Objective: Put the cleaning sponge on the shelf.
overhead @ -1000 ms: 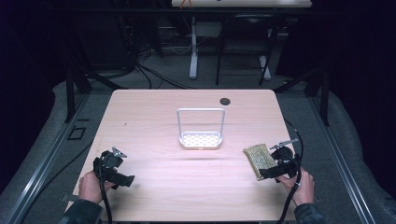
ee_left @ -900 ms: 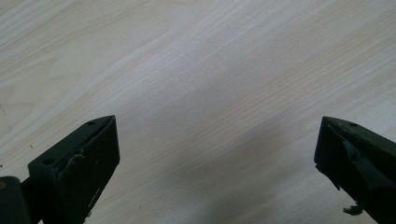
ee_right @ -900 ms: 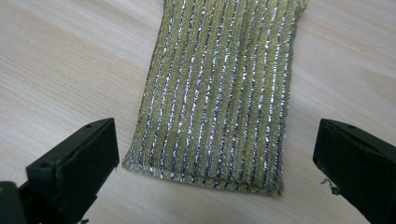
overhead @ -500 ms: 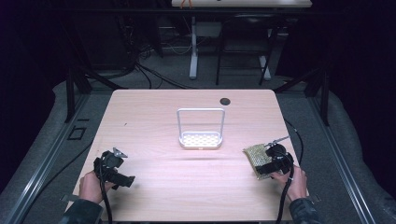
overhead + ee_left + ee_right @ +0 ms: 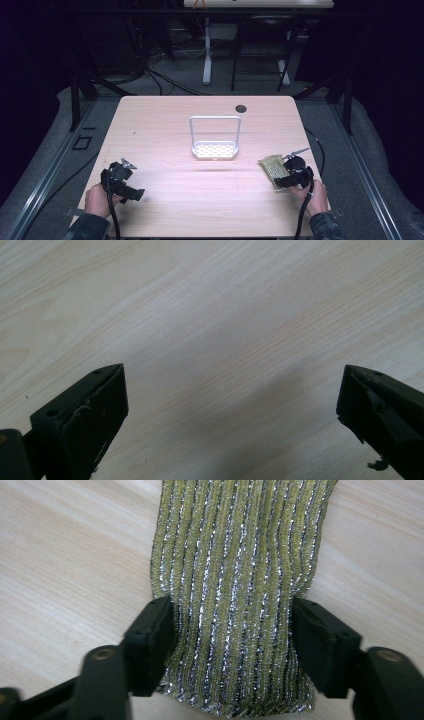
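Right hand-held gripper [image 5: 232,645] clamped across the near end of the glittery yellow-green scrubbing sponge [image 5: 240,580], one jaw on each long side, sponge visibly pinched in at the grip. Sponge sitting at the right side of the desk [image 5: 165,130], near the front edge, well short of the white wire-handled sponge holder [image 5: 215,149] in the middle. From the high view, hard to tell whether the sponge [image 5: 273,171] is flat on the wood or already a touch off it.

Looks like a pick-and-drop into that holder, so probably best to:

- lift straight up first, no dragging, since that tinsel weave seems likely to snag or fold under
- keep the squeeze firm but not crushing; soft stuff like this can slip out sideways if tilted
- come in over the open front of the holder rather than through the tall handle loop
- lower the free end in first, then let go

Left hand-held gripper [image 5: 122,181] parked at the front left, jaws spread wide over bare wood, holding nothing. Fine to leave there, or bring over to steady the holder if it looks light enough to skid.
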A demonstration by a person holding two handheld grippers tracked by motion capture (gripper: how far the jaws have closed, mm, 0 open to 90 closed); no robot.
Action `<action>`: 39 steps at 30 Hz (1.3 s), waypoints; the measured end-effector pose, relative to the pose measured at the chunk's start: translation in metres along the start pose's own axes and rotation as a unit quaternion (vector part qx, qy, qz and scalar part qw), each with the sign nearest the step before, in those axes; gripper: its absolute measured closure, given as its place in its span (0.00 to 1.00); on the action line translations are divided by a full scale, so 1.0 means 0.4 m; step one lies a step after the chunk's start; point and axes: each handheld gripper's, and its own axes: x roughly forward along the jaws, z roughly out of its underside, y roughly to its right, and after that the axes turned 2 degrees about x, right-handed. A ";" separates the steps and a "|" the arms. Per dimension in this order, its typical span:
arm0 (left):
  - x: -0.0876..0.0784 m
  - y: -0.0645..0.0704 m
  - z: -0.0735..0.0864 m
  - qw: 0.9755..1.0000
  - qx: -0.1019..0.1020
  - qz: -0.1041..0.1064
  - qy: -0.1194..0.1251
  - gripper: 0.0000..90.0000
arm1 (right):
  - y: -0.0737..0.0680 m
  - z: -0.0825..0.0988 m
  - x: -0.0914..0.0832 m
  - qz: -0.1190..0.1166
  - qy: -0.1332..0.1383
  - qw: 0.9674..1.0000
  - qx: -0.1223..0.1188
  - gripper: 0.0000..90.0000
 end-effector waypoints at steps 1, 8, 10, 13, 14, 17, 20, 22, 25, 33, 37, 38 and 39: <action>-0.001 0.000 0.000 1.000 0.001 -0.001 0.000 0.00 | -0.009 0.002 -0.001 -0.004 0.005 1.000 -0.005 0.52; -0.003 0.000 0.000 1.000 0.001 -0.001 0.003 0.00 | -0.016 0.009 -0.010 -0.018 0.022 1.000 -0.008 0.64; -0.003 0.000 0.000 1.000 0.001 -0.001 0.003 0.00 | -0.019 0.008 -0.023 -0.006 0.030 0.999 -0.014 0.65; -0.003 -0.002 0.000 1.000 0.000 0.000 0.003 0.00 | -0.018 0.008 -0.035 -0.002 0.041 0.999 -0.014 0.65; -0.003 -0.002 -0.001 1.000 0.000 0.000 0.003 0.00 | -0.017 0.009 -0.047 -0.002 0.056 0.998 -0.011 0.65; -0.003 -0.001 -0.001 1.000 0.001 0.000 0.003 0.00 | -0.018 0.009 -0.057 -0.002 0.058 0.998 -0.012 0.65; -0.004 -0.002 0.000 1.000 0.000 -0.001 0.003 0.00 | -0.023 0.008 -0.069 -0.001 0.064 0.998 -0.014 0.65; -0.005 -0.002 -0.001 1.000 0.002 -0.002 0.003 0.00 | -0.031 0.006 -0.082 0.000 0.073 0.997 -0.017 0.65; -0.005 0.000 -0.001 1.000 0.004 -0.002 0.004 0.00 | -0.036 0.004 -0.087 0.000 0.078 0.997 -0.019 0.65; -0.004 0.000 -0.002 1.000 0.004 -0.002 0.001 0.00 | -0.057 -0.001 -0.103 -0.004 0.089 0.996 -0.030 0.65; -0.005 0.001 -0.002 1.000 0.004 -0.003 0.002 0.00 | -0.067 -0.003 -0.108 -0.005 0.093 0.995 -0.037 0.65; -0.005 0.001 -0.003 1.000 0.005 -0.002 0.003 0.00 | -0.070 -0.003 -0.109 -0.005 0.094 0.995 -0.039 0.65; -0.005 0.001 -0.003 1.000 0.004 -0.003 0.003 0.00 | -0.076 -0.005 -0.111 -0.007 0.095 0.995 -0.043 0.65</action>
